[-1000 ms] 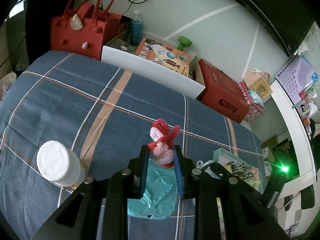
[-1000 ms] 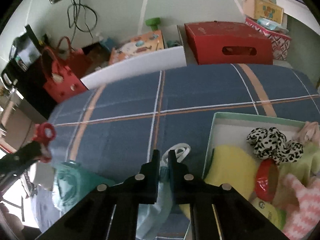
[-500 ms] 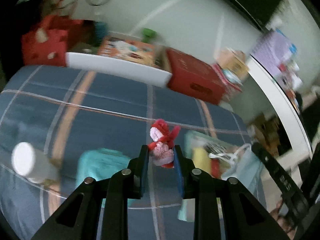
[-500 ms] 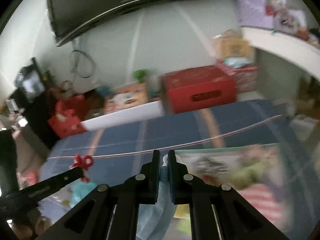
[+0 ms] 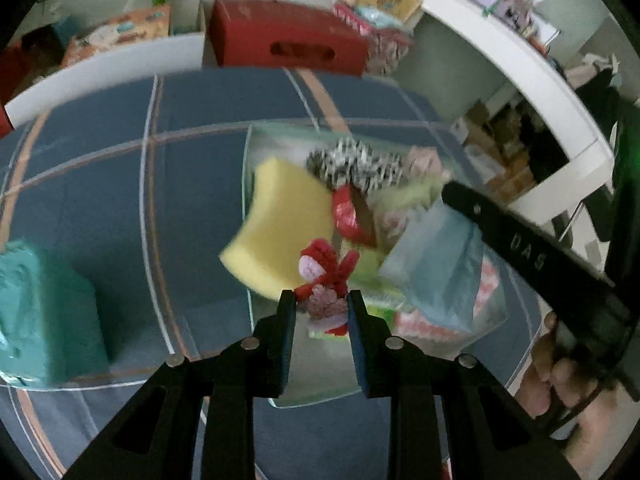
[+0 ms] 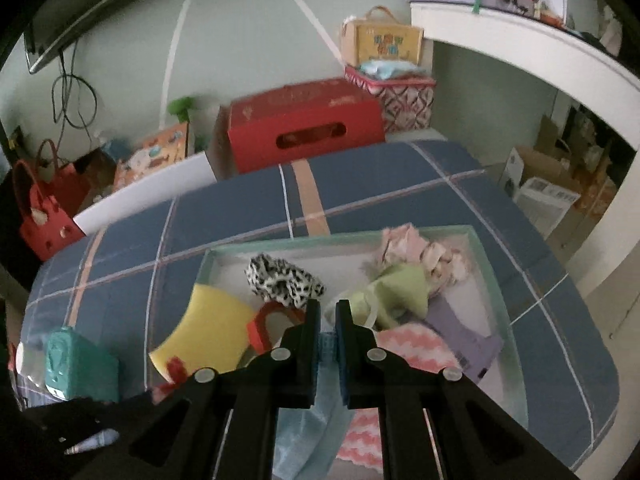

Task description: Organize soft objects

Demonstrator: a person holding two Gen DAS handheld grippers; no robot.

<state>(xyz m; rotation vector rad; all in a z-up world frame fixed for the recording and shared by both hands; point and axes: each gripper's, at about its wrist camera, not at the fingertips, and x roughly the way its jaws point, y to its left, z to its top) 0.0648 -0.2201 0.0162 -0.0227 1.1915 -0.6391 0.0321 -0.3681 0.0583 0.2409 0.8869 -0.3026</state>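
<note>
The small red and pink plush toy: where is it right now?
In the left wrist view the small red and pink plush toy sits clamped in the left gripper, above the near edge of the pale green tray, beside the yellow sponge.

Both wrist cameras look down from close above the pale green box [image 5: 249, 184] [image 6: 492, 276] on the plaid bed, facing the red crate [image 5: 288, 36] [image 6: 304, 128] at the wall; the left view sits slightly left, the right view centred over it.
</note>
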